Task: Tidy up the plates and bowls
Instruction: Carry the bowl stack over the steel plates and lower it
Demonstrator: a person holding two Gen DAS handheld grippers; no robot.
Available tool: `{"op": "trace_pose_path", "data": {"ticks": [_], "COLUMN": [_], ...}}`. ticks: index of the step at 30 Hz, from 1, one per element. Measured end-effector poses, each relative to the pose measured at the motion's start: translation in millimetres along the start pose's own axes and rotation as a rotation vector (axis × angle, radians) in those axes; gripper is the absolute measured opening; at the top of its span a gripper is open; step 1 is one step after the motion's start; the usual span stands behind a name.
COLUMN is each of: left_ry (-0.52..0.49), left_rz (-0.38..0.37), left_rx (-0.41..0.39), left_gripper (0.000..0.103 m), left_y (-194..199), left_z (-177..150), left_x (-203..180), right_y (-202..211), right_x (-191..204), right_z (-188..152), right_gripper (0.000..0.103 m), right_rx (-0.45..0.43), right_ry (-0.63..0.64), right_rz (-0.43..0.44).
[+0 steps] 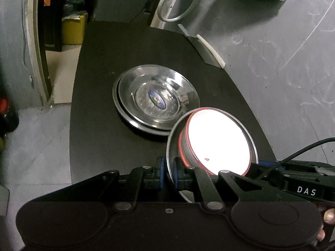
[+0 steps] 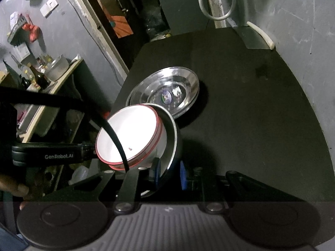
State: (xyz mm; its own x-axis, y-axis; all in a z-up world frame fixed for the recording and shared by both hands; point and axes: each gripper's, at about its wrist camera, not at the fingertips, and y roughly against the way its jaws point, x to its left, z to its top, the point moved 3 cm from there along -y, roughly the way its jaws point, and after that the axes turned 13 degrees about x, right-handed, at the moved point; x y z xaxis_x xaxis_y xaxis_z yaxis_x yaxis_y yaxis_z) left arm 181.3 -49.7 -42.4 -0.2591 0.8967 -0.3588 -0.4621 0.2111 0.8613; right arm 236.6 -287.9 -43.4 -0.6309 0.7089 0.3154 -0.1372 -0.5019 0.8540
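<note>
I see a dim room, light from above, white bowls (image 1: 217, 142) glowing too bright, dark shadows on the black table (image 2: 251, 108), edges bent round, corners black.

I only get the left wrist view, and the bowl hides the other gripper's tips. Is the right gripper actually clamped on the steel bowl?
Observer: Yes. The right wrist view shows the right gripper with a blue pad on either side of the steel bowl rim, shut on it.
Operator: How many white bowls sit inside it?
Observer: Two red rims show, one under the other, so the white bowls look like a nested pair.
Operator: Anything off the table's left side?
Observer: A cluttered side shelf stands past the left edge of the table. It holds a dark bottle and a metal pot.
</note>
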Motion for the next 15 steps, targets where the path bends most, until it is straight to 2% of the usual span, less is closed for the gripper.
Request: {"op": "trace_pose_path", "data": {"ticks": [8, 15], "left_ry": [-0.017, 0.004], "left_rz": [-0.001, -0.034], "left_rx": [-0.017, -0.044], "left_gripper": [0.008, 0.008], "left_y": [2.0, -2.5], "left_z": [19.4, 31.9], "left_x": [-0.1, 3.6], "right_y": [-1.5, -1.0], "right_x": [-3.1, -4.9], "right_z": [14.9, 27.3], "right_gripper": [0.022, 0.022], "right_rx": [-0.028, -0.036], "right_ry": [-0.023, -0.027], "right_rz": [0.019, 0.011]}}
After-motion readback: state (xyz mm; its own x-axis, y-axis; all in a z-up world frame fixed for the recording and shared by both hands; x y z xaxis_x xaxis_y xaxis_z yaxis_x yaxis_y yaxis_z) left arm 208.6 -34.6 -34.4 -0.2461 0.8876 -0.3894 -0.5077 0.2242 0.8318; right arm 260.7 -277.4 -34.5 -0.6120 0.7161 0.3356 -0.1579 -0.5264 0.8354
